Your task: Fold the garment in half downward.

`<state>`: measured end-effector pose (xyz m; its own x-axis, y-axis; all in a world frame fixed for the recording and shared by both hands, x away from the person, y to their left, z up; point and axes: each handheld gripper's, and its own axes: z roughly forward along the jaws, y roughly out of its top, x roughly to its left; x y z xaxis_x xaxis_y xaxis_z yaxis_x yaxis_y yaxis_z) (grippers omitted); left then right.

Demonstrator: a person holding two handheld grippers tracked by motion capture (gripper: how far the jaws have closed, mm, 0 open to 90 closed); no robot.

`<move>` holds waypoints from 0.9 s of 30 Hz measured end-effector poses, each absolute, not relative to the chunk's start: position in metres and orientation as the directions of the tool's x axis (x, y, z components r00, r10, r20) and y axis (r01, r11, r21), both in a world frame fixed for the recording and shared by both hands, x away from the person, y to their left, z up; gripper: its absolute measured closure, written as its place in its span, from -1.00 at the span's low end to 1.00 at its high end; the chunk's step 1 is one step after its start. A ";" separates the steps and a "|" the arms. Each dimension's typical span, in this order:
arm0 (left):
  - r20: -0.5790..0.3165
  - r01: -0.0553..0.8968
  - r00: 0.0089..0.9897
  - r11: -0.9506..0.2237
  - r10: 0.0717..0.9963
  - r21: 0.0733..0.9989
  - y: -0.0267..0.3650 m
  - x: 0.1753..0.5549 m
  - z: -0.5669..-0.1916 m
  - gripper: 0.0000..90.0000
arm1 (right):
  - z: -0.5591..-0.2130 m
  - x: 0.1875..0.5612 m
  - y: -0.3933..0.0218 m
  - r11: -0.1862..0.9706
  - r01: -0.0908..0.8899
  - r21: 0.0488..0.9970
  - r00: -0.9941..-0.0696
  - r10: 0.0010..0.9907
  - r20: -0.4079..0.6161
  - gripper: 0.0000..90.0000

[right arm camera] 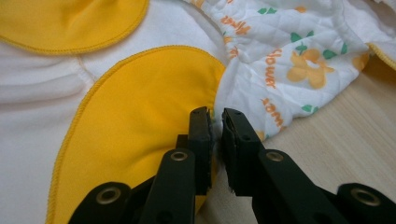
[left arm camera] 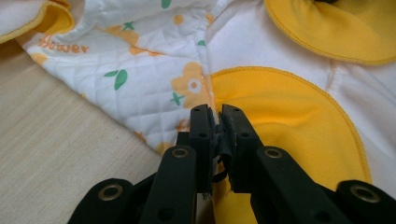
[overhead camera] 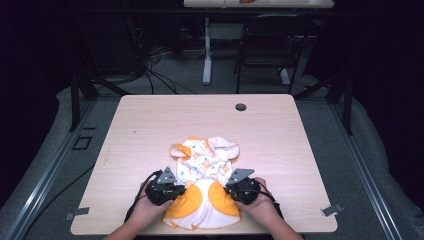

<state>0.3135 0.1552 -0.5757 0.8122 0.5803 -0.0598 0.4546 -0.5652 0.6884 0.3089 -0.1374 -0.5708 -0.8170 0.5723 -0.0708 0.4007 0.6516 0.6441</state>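
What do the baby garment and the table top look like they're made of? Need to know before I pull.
Baby garment: soft fabric, probably cotton. The white flower-print part shows quilted diamond stitching; the yellow panels are smooth and matte with stitched edges. Table: pale wood-grain surface, likely laminate, matte with a low sheen.

Bare table (overhead camera: 150,125) on all sides of the baby garment (overhead camera: 204,185); only a small grommet hole (overhead camera: 240,107) near the far edge.
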 end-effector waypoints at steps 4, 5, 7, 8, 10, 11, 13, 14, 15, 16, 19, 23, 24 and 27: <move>-0.055 0.452 0.817 -0.577 0.575 0.680 0.155 0.314 -0.574 0.83 | -0.570 0.309 -0.137 0.662 0.393 0.638 -0.823 0.563 -0.077 0.85; -0.053 0.451 0.816 -0.577 0.575 0.681 0.155 0.314 -0.574 0.82 | -0.570 0.309 -0.137 0.666 0.391 0.636 -0.827 0.558 -0.076 0.85; -0.061 0.456 0.816 -0.575 0.575 0.679 0.155 0.314 -0.575 0.82 | -0.570 0.308 -0.137 0.669 0.388 0.634 -0.831 0.551 -0.072 0.87; -0.066 0.459 0.814 -0.570 0.577 0.681 0.155 0.314 -0.575 0.82 | -0.570 0.308 -0.137 0.665 0.387 0.639 -0.830 0.554 -0.074 0.87; -0.067 0.457 0.816 -0.570 0.574 0.683 0.156 0.313 -0.575 0.82 | -0.569 0.307 -0.137 0.682 0.376 0.627 -0.834 0.544 -0.091 0.87; -0.067 0.456 0.817 -0.572 0.572 0.681 0.156 0.312 -0.575 0.82 | -0.569 0.306 -0.136 0.681 0.377 0.628 -0.834 0.544 -0.089 0.88; -0.064 0.455 0.818 -0.576 0.571 0.679 0.156 0.312 -0.574 0.82 | -0.568 0.305 -0.136 0.694 0.366 0.620 -0.839 0.534 -0.102 0.88; -0.063 0.454 0.820 -0.580 0.569 0.677 0.155 0.312 -0.574 0.82 | -0.568 0.305 -0.136 0.697 0.367 0.616 -0.841 0.532 -0.101 0.88; -0.059 0.452 0.821 -0.584 0.568 0.674 0.155 0.312 -0.573 0.82 | -0.568 0.305 -0.135 0.691 0.369 0.622 -0.842 0.531 -0.092 0.89; -0.054 0.447 0.824 -0.589 0.564 0.673 0.155 0.313 -0.572 0.81 | -0.568 0.305 -0.135 0.680 0.378 0.628 -0.839 0.539 -0.079 0.90; -0.043 0.435 0.828 -0.591 0.559 0.679 0.155 0.318 -0.564 0.80 | -0.562 0.309 -0.137 0.674 0.384 0.631 -0.842 0.536 -0.060 0.92; -0.024 0.424 0.818 -0.576 0.574 0.699 0.154 0.333 -0.549 0.72 | -0.550 0.320 -0.136 0.658 0.380 0.650 -0.836 0.545 -0.063 0.91; -0.017 0.424 0.815 -0.575 0.580 0.700 0.154 0.339 -0.545 0.69 | -0.546 0.324 -0.136 0.660 0.380 0.648 -0.835 0.546 -0.065 0.91; -0.007 0.424 0.801 -0.560 0.599 0.712 0.153 0.360 -0.537 0.67 | -0.540 0.343 -0.134 0.652 0.394 0.648 -0.823 0.564 -0.068 0.90</move>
